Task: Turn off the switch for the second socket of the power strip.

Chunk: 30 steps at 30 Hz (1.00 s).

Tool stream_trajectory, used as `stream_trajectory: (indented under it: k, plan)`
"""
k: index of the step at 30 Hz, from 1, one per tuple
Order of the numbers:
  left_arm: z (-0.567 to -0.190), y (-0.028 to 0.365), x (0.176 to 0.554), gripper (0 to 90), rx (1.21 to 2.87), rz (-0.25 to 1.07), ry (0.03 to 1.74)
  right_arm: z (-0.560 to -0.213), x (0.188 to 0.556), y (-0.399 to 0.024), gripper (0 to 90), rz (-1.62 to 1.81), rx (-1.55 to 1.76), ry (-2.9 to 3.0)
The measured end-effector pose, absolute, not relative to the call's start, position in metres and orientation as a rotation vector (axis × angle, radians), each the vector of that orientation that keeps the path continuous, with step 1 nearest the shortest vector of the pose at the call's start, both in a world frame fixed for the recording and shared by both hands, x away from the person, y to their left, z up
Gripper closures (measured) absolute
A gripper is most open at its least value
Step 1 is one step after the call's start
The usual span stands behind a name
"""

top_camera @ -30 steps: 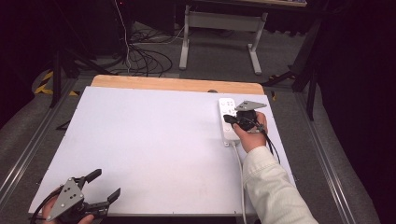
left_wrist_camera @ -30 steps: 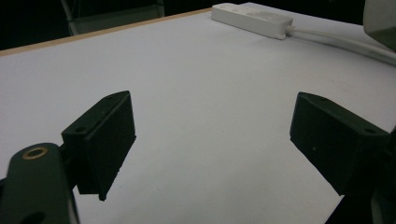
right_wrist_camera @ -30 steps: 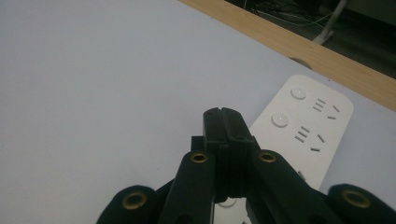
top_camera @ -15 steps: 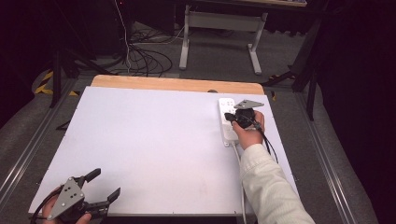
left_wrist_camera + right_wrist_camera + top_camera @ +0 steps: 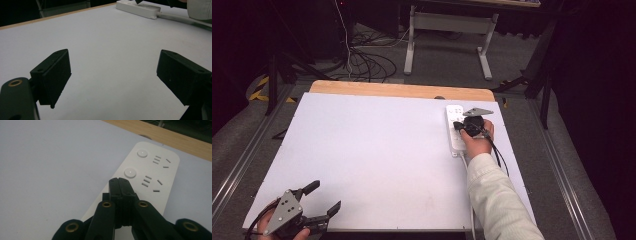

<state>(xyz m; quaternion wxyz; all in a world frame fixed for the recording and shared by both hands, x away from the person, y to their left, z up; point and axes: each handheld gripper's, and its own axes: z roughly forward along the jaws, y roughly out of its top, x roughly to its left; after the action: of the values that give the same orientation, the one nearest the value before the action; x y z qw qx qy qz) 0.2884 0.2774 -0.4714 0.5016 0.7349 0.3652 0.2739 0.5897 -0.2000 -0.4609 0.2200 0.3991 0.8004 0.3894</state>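
Note:
A white power strip (image 5: 456,144) lies along the right side of the white table top (image 5: 377,150). My right gripper (image 5: 458,125) hovers over its middle, shut with nothing between the jaws. In the right gripper view the closed tips of my right gripper (image 5: 119,181) sit just short of the nearer round button (image 5: 130,172) on the power strip (image 5: 152,167); whether they touch the strip I cannot tell. A second round button (image 5: 142,153) lies farther along. My left gripper (image 5: 326,196) rests open at the near left corner, and in its own view my left gripper (image 5: 112,75) holds nothing.
A wooden strip (image 5: 402,90) borders the table's far edge. The power strip's white cord (image 5: 175,17) runs toward the near edge beside the person's light sleeve (image 5: 497,200). Cables (image 5: 362,60) and a metal stand (image 5: 447,30) lie on the floor beyond.
My right gripper has edged slightly left over the power strip. The left gripper has stayed where it was.

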Motion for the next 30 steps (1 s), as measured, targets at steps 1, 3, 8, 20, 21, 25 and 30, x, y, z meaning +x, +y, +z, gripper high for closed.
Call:
stream_trajectory:
  k: [1, 3, 8, 20, 21, 25, 30]
  plan:
    - [-0.4716, 0.2772, 0.2885, 12.7, 1.775, 0.662, 0.884, -0.4613, 0.5902, -0.2002, 90.0, 1.076, 1.107, 2.212]
    - [-0.4717, 0.2769, 0.2885, 12.6, 1.774, 0.659, 0.887, -0.4620, 0.5906, -0.2003, 90.0, 1.075, 1.100, 2.215]
    - [-0.4716, 0.2766, 0.2890, 12.6, 1.778, 0.659, 0.882, -0.4622, 0.5894, -0.1983, 90.0, 1.070, 1.096, 2.220]
    - [-0.4716, 0.2763, 0.2889, 12.6, 1.782, 0.661, 0.881, -0.4637, 0.5892, -0.1977, 90.0, 1.051, 1.087, 2.224]
    - [-0.4717, 0.2761, 0.2888, 12.6, 1.781, 0.659, 0.884, -0.4640, 0.5891, -0.1976, 90.0, 1.049, 1.085, 2.225]
    - [-0.4717, 0.2758, 0.2888, 12.6, 1.781, 0.659, 0.885, -0.4646, 0.5890, -0.1970, 90.0, 1.042, 1.087, 2.225]
    - [-0.4720, 0.2754, 0.2889, 12.6, 1.783, 0.657, 0.884, -0.4653, 0.5889, -0.1970, 90.0, 1.046, 1.088, 2.222]
